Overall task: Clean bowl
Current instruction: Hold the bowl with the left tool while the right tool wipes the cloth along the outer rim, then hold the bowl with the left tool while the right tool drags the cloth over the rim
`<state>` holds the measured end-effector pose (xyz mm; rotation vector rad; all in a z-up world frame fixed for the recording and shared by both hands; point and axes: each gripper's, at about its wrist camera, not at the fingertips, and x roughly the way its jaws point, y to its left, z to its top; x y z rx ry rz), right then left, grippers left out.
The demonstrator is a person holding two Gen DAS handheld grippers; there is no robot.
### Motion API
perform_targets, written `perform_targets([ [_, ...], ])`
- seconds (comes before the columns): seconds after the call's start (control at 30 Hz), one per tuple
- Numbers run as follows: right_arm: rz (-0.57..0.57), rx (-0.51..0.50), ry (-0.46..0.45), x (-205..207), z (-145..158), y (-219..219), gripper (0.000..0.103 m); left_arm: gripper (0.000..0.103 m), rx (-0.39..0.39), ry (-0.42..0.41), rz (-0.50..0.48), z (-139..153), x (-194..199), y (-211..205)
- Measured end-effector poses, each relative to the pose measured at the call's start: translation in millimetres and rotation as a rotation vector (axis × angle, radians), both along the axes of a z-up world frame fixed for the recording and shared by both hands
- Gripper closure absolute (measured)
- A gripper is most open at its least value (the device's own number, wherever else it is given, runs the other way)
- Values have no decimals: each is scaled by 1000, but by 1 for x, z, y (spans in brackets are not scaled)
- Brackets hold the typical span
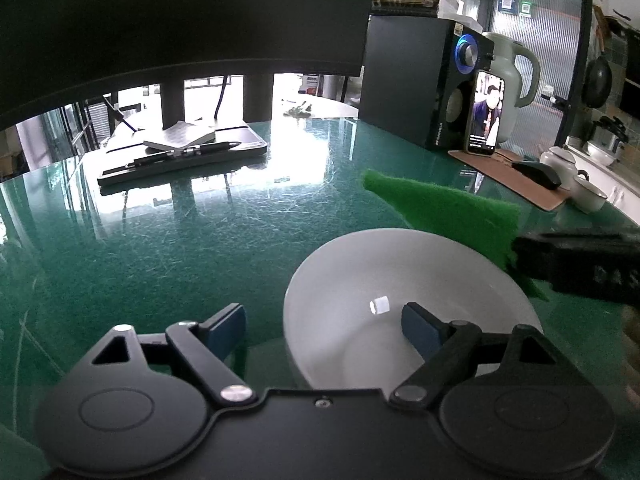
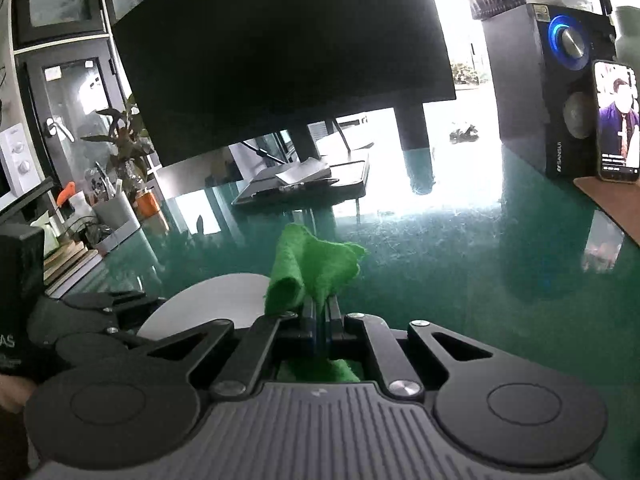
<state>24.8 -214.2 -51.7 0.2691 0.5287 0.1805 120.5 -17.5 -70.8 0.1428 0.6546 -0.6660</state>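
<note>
A white bowl (image 1: pixel 400 280) stands on the green glass table (image 1: pixel 200 240). My left gripper (image 1: pixel 324 316) is open and straddles the bowl's near left wall. One of its fingers (image 1: pixel 420 332) is inside the bowl and the other stays outside, clear of the rim. My right gripper (image 2: pixel 320 312) is shut on a green scouring pad (image 2: pixel 316 268). In the left wrist view the scouring pad (image 1: pixel 448 216) hangs over the bowl's far right rim, with the right gripper (image 1: pixel 580 268) behind it. The right wrist view shows part of the bowl (image 2: pixel 216 300) low on the left.
A dark monitor (image 1: pixel 180 12) stands at the back, with a notebook and pen (image 1: pixel 188 144) on a black slab below it. At the right are a speaker (image 1: pixel 424 80), a phone (image 1: pixel 486 112), a kettle (image 1: pixel 516 76), a mouse (image 1: pixel 536 172) on a brown mat, and cups (image 1: pixel 588 196).
</note>
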Motion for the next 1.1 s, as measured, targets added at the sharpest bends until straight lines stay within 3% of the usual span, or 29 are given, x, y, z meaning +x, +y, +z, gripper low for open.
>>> perform_targets([
  [0.2, 50, 16, 27, -32, -2, -9, 97, 17, 2, 0, -5, 0, -1, -1],
  [0.5, 28, -6, 36, 25, -3, -5, 97, 16, 1, 2, -4, 0, -1, 0],
  [0.77, 62, -12, 54, -14, -6, -7, 97, 16, 2, 3, -12, 0, -1, -1],
  [1.1, 56, 22, 22, 20, -1, -7, 97, 14, -1, 7, -12, -1, 0, -1],
])
